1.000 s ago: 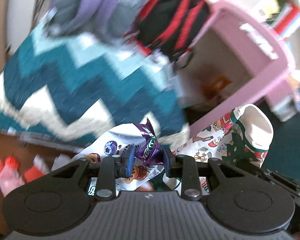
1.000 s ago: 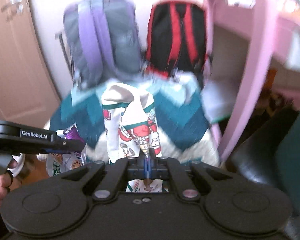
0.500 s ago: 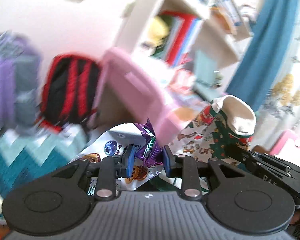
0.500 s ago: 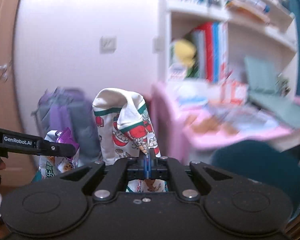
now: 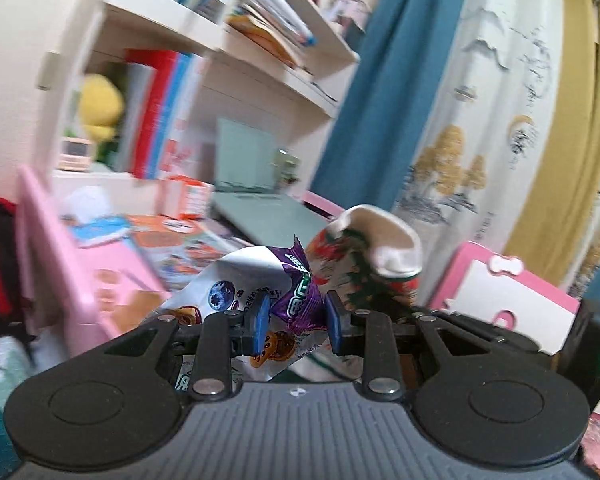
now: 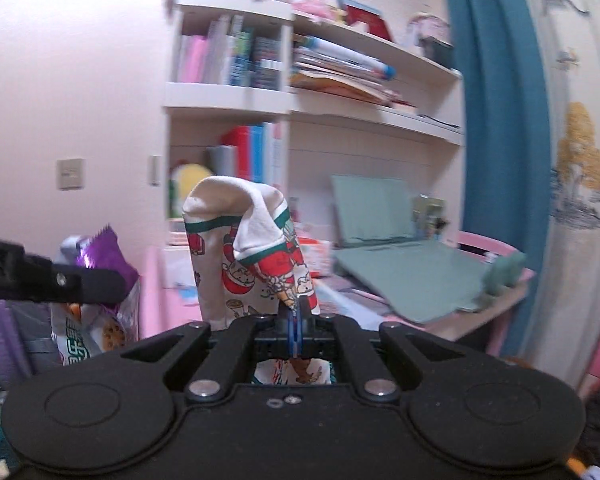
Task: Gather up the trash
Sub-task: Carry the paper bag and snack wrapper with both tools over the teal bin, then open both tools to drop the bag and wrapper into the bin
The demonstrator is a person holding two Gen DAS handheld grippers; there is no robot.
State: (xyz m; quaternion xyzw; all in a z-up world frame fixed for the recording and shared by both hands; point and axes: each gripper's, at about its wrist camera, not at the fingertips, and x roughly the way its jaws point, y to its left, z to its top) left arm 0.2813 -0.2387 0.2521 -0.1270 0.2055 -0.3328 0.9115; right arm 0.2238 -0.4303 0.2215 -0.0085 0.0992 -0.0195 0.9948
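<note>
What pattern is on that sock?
The sock is cream with red cartoon Santa figures and green bands, white inside; it shows best in the right wrist view.

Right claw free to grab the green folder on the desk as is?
Probably not: the right claw is shut on the sock, so nothing can take the folder until that is dropped.

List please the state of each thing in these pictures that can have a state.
Left hand-held gripper: shut on the wrapper.
Purple and white foil snack wrapper: crumpled, held in the air.
Right hand-held gripper: shut on the sock.
White sock with red cartoon print: pinched at its lower edge, cuff folded over.
Grey-green laptop: open on the pink desk.
</note>
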